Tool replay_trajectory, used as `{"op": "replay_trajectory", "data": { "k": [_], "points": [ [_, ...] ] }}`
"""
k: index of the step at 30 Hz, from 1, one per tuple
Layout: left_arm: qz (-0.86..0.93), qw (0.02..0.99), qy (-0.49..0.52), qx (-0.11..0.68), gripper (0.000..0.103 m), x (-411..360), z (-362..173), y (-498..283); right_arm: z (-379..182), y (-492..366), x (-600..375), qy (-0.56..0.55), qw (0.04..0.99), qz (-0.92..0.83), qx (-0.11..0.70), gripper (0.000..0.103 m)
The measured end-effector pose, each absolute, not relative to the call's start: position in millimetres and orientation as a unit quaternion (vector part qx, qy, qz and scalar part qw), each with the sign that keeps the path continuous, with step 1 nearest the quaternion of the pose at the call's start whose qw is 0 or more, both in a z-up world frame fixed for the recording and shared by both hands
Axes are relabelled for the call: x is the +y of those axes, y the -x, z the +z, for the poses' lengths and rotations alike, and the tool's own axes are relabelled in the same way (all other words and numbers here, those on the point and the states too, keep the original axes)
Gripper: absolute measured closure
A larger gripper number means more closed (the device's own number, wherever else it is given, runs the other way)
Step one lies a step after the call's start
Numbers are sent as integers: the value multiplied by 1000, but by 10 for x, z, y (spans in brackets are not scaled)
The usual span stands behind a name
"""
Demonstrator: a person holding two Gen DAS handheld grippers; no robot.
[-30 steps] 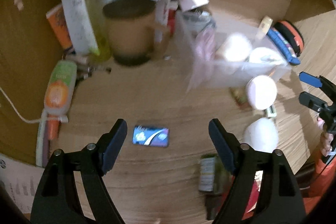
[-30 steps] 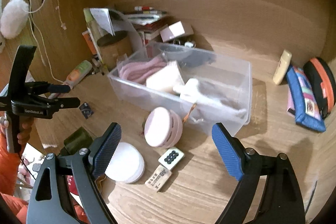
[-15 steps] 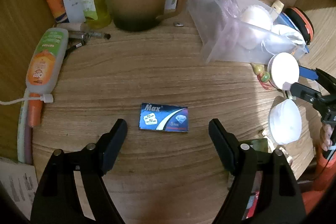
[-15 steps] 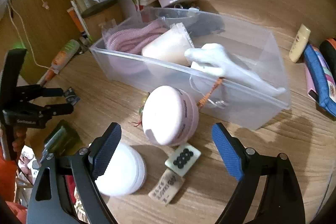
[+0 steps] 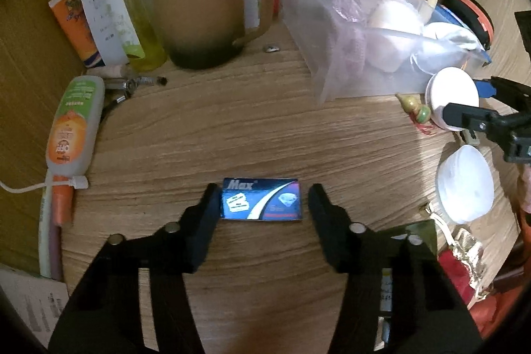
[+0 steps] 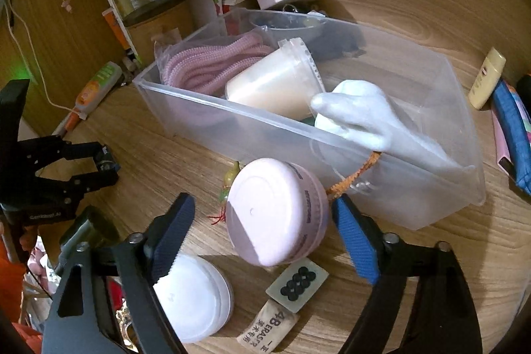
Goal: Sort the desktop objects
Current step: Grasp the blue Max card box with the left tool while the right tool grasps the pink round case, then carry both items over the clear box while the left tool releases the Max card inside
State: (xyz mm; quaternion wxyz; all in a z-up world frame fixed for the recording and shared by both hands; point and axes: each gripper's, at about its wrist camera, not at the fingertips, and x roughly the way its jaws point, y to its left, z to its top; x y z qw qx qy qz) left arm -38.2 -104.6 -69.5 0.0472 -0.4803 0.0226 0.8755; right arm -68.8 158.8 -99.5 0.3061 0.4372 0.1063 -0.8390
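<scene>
Closing left tool (image 5: 262,199) around flat blue "Max" cardboard box (image 5: 262,199) lying on wooden desk (image 5: 265,128), right pad not yet touching; right tool (image 6: 262,211) narrowing astride round pink plastic case (image 6: 275,211) beside clear plastic bin (image 6: 332,135), likely sorting destination.

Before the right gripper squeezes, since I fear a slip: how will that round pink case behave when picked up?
The round pink case looks rigid and smooth, so it may slip. It stands tilted on edge, so it could roll. The right gripper is closing around it.
</scene>
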Motion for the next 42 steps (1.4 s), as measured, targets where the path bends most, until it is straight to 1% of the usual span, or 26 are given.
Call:
{"op": "replay_trajectory", "data": {
  "k": [2,4,6,10,19,23,32,37,42],
  "points": [
    [876,48,479,21,56,-1055,-692,380,-996,703,1588,-438,303,-839,109,43],
    [878,39,477,15,56,-1075,-689,378,-995,708,1581,-438,303,-839,110,51],
    [881,22,473,16,56,-1084,-673,376,-974,702,1600,-436,307,-839,106,55],
    [891,23,454,1,56,-1113,-540,358,-933,679,1655,-432,313,-840,98,62],
    [914,21,404,4,56,-952,-160,304,-687,465,1819,-402,335,-848,84,63],
    [918,35,394,4,56,-838,-65,281,-573,400,1912,-387,329,-857,84,63],
    [924,77,375,-2,56,-580,150,342,-506,476,2154,-380,314,-867,69,65],
    [921,94,378,-3,56,-444,161,395,-630,542,2168,-396,302,-862,89,65],
    [915,112,388,1,56,-312,117,472,-719,583,2319,-409,288,-862,75,65]
  ]
}}
